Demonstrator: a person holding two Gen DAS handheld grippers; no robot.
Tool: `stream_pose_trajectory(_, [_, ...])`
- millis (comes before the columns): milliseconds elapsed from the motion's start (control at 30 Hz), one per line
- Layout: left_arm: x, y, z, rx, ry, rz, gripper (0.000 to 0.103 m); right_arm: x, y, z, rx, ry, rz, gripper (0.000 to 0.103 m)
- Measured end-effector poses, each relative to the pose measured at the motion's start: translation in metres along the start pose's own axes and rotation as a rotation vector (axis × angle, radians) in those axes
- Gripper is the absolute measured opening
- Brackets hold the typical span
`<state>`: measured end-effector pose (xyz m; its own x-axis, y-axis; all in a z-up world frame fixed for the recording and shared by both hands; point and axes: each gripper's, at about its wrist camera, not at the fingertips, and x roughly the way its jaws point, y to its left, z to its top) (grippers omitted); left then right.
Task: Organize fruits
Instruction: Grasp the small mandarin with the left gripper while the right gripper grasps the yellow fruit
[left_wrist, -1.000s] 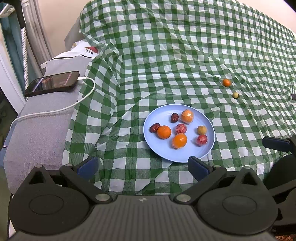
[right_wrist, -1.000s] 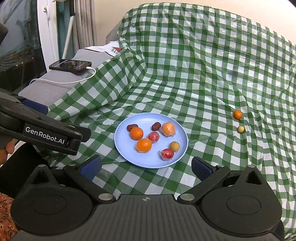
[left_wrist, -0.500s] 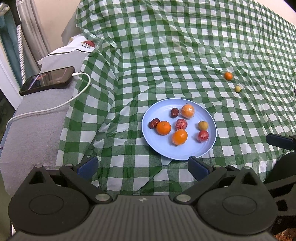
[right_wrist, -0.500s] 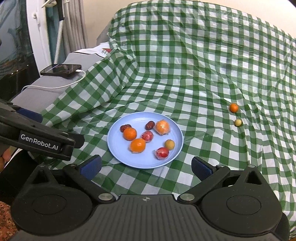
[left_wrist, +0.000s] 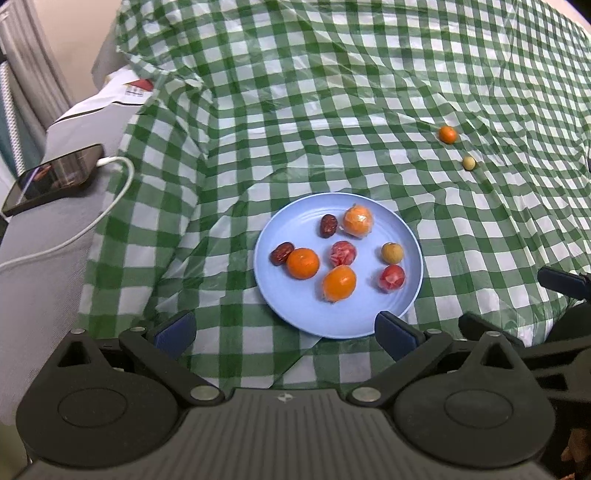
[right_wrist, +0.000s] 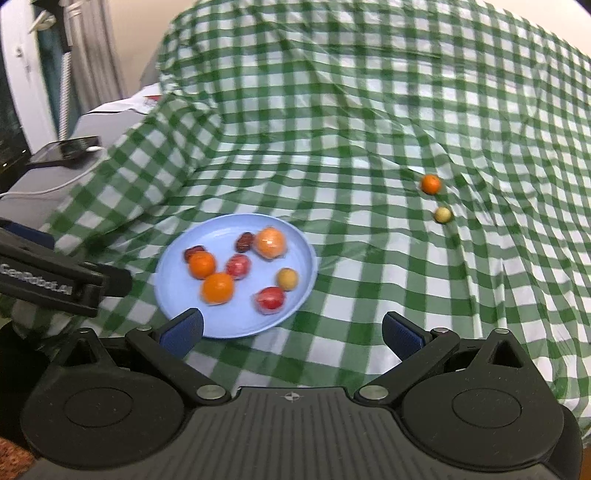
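Mostly sorted already: eight fruits sitting on the blue plate (left_wrist: 413, 273). Still out on the green checked cloth (left_wrist: 332, 110), well apart from it: small orange (right_wrist: 431, 184) and yellowish fruit (right_wrist: 442, 215). Left gripper (left_wrist: 286, 329) and right gripper (right_wrist: 293, 331) fingers spread wide, nothing held.

Left gripper (left_wrist: 284, 328) and right gripper (right_wrist: 291, 330) side by side, fingers spread wide, empty.
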<state>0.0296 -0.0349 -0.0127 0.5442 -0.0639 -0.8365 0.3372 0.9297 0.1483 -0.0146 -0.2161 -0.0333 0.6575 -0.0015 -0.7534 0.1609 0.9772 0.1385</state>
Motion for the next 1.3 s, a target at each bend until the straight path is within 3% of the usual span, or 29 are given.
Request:
stream_pose_trajectory(167, [0.018, -0.016, 0.021, 0.026, 0.017, -0.026, 0.103, 0.031, -0.032, 0.007, 0.039, -0.029, -0.101, 0.102])
stream_pose_trajectory(433, [0.058, -0.049, 0.070, 0.075, 0.021, -0.029, 0.103, 0.111, -0.116, 0.037, 0.165, -0.085, -0.249, 0.101])
stream_pose_trajectory(533, [0.074, -0.061, 0.091, 0.085, 0.022, -0.024, 0.103, 0.144, -0.142, 0.050, 0.201, -0.111, -0.248, 0.088])
stream_pose_trajectory(600, [0.085, -0.068, 0.104, 0.094, 0.023, -0.021, 0.103, 0.169, -0.155, 0.058, 0.213, -0.113, -0.234, 0.069])
stream_pose_trajectory(667, [0.096, -0.075, 0.116, 0.103, 0.022, -0.019, 0.103, 0.190, -0.166, 0.064, 0.224, -0.096, -0.223, 0.061])
stream_pose_trajectory(767, [0.112, -0.085, 0.133, 0.112, 0.022, -0.025, 0.103, 0.219, -0.174, 0.070, 0.228, -0.094, -0.231, 0.060])
stream_pose_trajectory(800, [0.117, -0.088, 0.139, 0.115, 0.019, -0.029, 0.103, 0.228, -0.178, 0.072, 0.230, -0.097, -0.245, 0.056])
stream_pose_trajectory(833, [0.122, -0.093, 0.145, 0.121, 0.014, -0.033, 0.103, 0.231, -0.178, 0.072, 0.223, -0.116, -0.262, 0.052])
stream_pose_trajectory(900, [0.133, -0.104, 0.156, 0.135, 0.006, -0.043, 0.103, 0.236, -0.183, 0.074, 0.190, -0.145, -0.291, 0.027])
stream_pose_trajectory(967, [0.146, -0.118, 0.171, 0.146, -0.010, -0.062, 0.103, 0.233, -0.193, 0.072, 0.207, -0.171, -0.313, 0.027])
stream_pose_trajectory(1167, [0.199, -0.180, 0.227, 0.143, -0.074, -0.149, 0.103, 0.214, -0.246, 0.070, 0.307, -0.210, -0.525, 0.027])
stream_pose_trajectory(1300, [0.241, -0.232, 0.261, 0.198, -0.079, -0.203, 0.103, 0.207, -0.274, 0.069, 0.384, -0.243, -0.565, 0.027])
